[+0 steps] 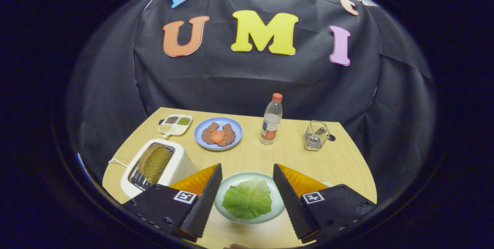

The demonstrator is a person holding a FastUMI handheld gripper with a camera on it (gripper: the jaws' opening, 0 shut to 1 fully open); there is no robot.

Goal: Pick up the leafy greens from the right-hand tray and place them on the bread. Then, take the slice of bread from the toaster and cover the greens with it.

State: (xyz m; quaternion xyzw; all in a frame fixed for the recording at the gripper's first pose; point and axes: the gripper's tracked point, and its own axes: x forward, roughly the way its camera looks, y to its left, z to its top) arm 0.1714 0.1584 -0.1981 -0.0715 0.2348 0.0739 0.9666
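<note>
A green lettuce leaf (247, 199) lies on a pale green plate (247, 176), low between my two fingers. My gripper (247, 166) is open, one finger on each side of the plate, touching nothing. Beyond the fingers, a blue plate (236, 126) holds brown bread (228, 134) with an orange-red tomato slice (217, 137) on top. To the left of my left finger stands a white toaster (175, 168) with a brown bread slice (154, 162) sticking up from its slot.
A clear bottle (271, 119) with an orange cap stands right of the blue plate. A wire basket (315, 136) sits further right. A small compartment tray (175, 124) of seasonings lies behind the toaster. All rest on a light wooden table (339, 164).
</note>
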